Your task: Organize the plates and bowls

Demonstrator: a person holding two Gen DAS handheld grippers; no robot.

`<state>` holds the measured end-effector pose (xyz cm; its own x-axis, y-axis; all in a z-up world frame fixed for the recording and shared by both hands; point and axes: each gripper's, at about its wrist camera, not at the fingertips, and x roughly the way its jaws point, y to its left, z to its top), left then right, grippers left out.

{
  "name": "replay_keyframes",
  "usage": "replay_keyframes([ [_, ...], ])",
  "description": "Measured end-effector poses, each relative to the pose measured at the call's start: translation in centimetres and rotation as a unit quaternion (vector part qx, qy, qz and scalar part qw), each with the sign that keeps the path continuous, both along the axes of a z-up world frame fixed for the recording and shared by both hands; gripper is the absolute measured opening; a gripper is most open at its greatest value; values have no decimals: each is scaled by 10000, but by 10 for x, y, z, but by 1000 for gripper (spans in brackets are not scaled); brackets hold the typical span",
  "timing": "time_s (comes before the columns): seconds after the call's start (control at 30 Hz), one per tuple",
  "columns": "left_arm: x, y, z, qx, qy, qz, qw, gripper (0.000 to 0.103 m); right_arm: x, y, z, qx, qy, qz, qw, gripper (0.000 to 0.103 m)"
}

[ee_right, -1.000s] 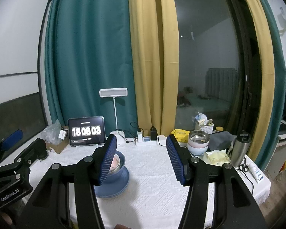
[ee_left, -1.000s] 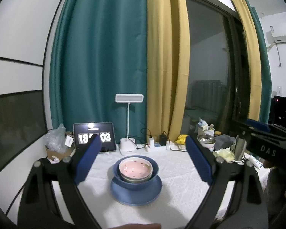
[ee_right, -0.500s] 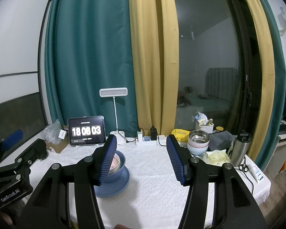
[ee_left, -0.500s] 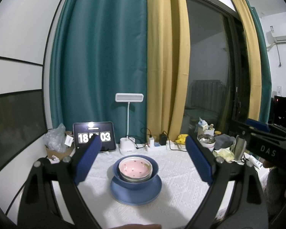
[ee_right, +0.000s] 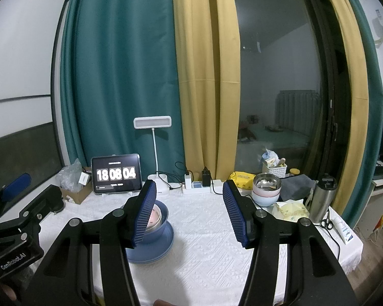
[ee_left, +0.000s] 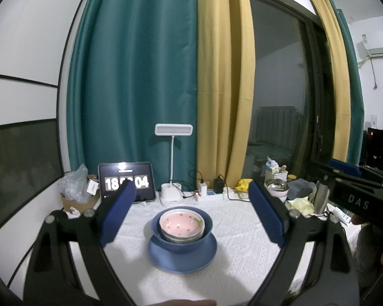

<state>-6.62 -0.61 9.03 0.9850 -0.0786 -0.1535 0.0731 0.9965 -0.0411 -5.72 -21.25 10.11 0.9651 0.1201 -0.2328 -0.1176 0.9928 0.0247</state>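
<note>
The left hand-held gripper point(ee_left: 191, 210) hangs above the near edge of the desk point(ee_left: 242, 250), its two blue ribbed pads spread wide with nothing between them. The right hand-held gripper point(ee_right: 189, 213) is likewise spread and holds nothing; its left pad point(ee_right: 145, 214) hides most of the stacked dishes in the right wrist view.

The desk carries a white cloth with an embossed diamond texture. Near its middle lies a round blue plate point(ee_left: 182, 257). A deep blue bowl point(ee_left: 181, 229) stands on the plate, and a pink bowl point(ee_left: 181, 224) with dark specks sits nested inside it. A further pale rim shows under the pink bowl; what it belongs to cannot be made out.

Toward the right rear stands a second stack: a steel bowl point(ee_right: 266, 182) on top of a pink and a pale blue bowl. A steel flask point(ee_right: 322, 199) stands just beside it, upright.

Along the rear edge stand a tablet point(ee_right: 116, 177) showing 18 08 04, a white lamp point(ee_right: 152, 132) and a power strip point(ee_right: 199, 188). In the left wrist view the left pad covers the middle digits of the tablet. Green and yellow curtains point(ee_right: 145, 63) hang behind.
</note>
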Motion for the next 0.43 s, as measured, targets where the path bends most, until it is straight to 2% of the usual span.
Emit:
replay_keyframes([
  [0.43,-1,0,-5,-30,32,-13,10000,91,-1,1,-4,-5,12,3,10000,57],
])
